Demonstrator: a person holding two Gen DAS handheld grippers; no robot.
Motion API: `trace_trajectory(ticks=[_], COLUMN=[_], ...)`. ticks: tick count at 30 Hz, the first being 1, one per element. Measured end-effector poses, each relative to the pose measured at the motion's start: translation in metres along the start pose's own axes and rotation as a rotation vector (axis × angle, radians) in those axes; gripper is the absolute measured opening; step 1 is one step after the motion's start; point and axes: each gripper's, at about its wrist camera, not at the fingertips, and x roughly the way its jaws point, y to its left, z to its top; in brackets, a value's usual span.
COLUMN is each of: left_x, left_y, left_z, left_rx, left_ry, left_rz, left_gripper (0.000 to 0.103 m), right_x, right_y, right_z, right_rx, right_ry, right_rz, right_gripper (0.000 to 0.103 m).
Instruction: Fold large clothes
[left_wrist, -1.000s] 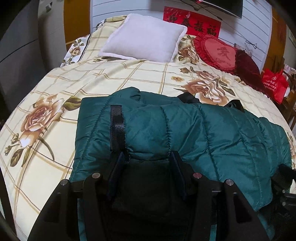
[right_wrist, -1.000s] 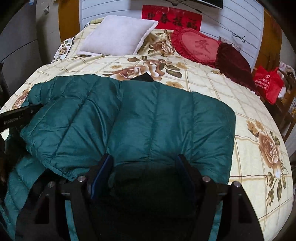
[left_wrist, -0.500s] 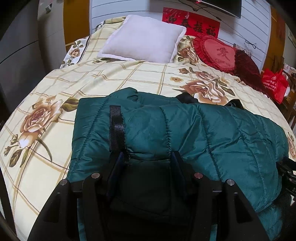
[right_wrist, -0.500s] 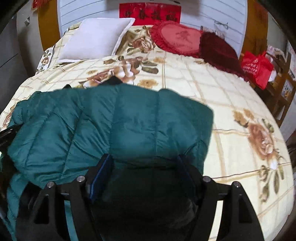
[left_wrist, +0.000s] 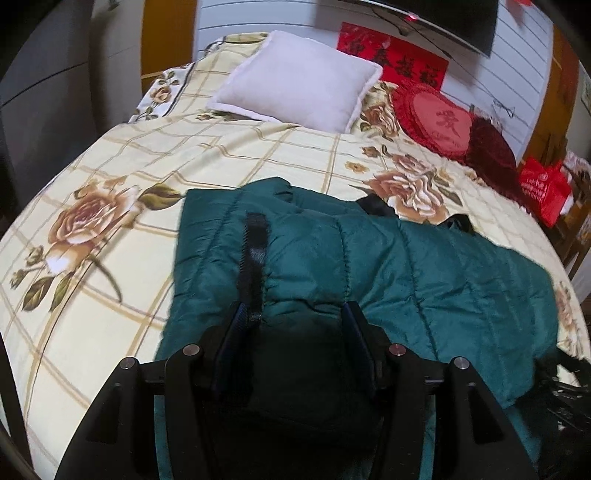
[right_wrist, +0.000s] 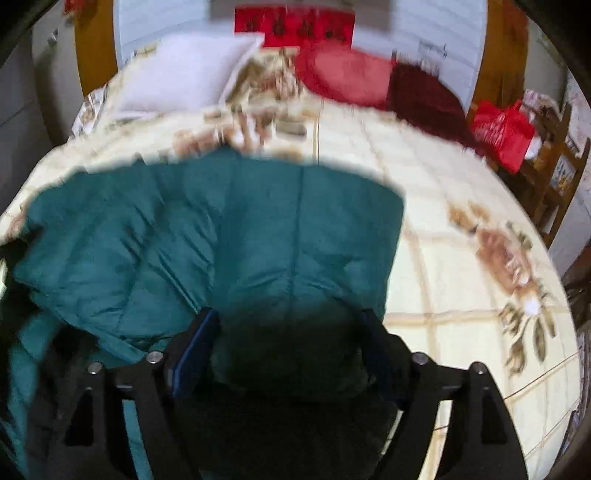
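Green puffer jacket (left_wrist: 388, 273) lies folded across the lower middle of both frames, on the floral bedspread (left_wrist: 122, 229).

Left gripper (left_wrist: 293, 325): bottom centre of the left wrist view, jaws partly apart with a thick bunch of jacket filling the gap. Both blue pads (left_wrist: 236, 325) sit against the padding, so it has hold of the jacket edge. A black strap (left_wrist: 255, 258) on the jacket runs down to the left pad.

Right gripper (right_wrist: 291, 332): bottom centre of the right wrist view, frame blurred. Jaws have just been opening and stand wide; jacket hem still bulges between them. Can't tell whether the pads still press on it.

Jacket's right edge stops right of centre in the right wrist view, bare bedspread beyond it.

Background, top of frame: white pillow (left_wrist: 299, 96) upper centre, red heart cushion (left_wrist: 436, 118) and dark red cushion (left_wrist: 491, 147) to its right, red bag (left_wrist: 543, 188) at far right edge.
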Motion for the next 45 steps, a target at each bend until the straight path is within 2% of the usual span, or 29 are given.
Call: trace_trajectory(ticks=[4,7,11,17,27,45], left_x=[-0.030,-0.056,-0.086,-0.118,-0.144,-0.165], left_y=[0.012,0.021,0.035,0.052,0.059,0.073], left_z=[-0.005,-0.015,-0.034,-0.073,-0.134,-0.172], left_rx=[-0.010,0.000,0.005,0.018,0.090,0.097], left_ry=[-0.019,-0.031,-0.032,-0.002,0.032,0.085], left_rz=[-0.018,-0.037,-0.047,-0.026,0.027,0.028], left_gripper=[0.063,0.063,0.063,0.063,0.063,0.063], right_x=[-0.020,-0.044,-0.067,-0.093,-0.122,-0.149], right_y=[-0.010,-0.010,-0.007,-0.016,-0.014,-0.018], right_z=[-0.001,-0.012,-0.039,-0.081,-0.135,-0.181], right_rx=[0.067,0.054,0.010,0.036,0.038,0.028], right_ry=[-0.019,-0.034,-0.002,0.034,0.060,0.102], right_rz=[0.057,0.073,0.099,0.115,0.122,0.116], right_gripper=[0.085,0.085,0.085,0.085,0.085,0.085])
